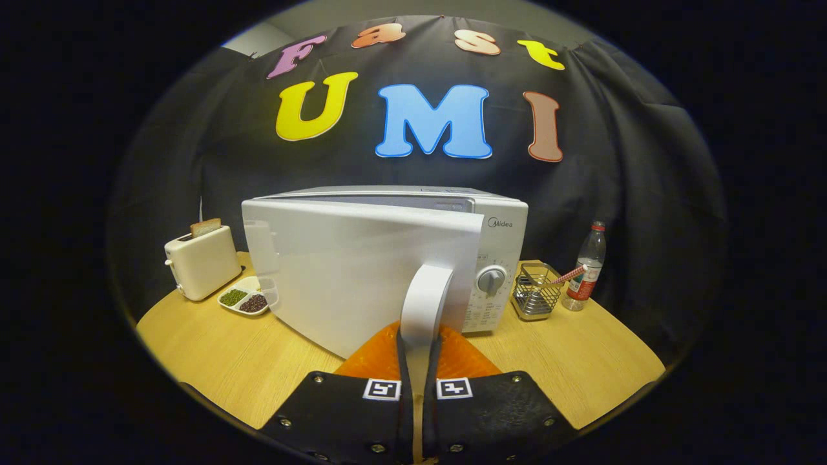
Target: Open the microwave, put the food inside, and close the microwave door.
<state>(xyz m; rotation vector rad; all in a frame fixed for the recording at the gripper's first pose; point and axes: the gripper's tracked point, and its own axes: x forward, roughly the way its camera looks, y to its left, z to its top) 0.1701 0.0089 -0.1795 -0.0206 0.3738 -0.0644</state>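
A white microwave [497, 245] stands on the wooden table [213, 349]. Its door [349, 271] is swung partly out toward me, hinged on the left. The door's white handle [425, 300] rises straight ahead of the fingers, and my gripper [417, 352] is shut on that handle, both fingers pressing its lower end. A white divided dish of food [244, 301], with green and dark beans, lies on the table left of the door, beside the toaster. The microwave's inside is hidden behind the door.
A cream toaster [201, 261] with a slice of bread in it stands at the back left. Right of the microwave are a wire basket [536, 294] holding a striped straw and a plastic bottle [586, 268]. Bare table lies on both sides of the fingers.
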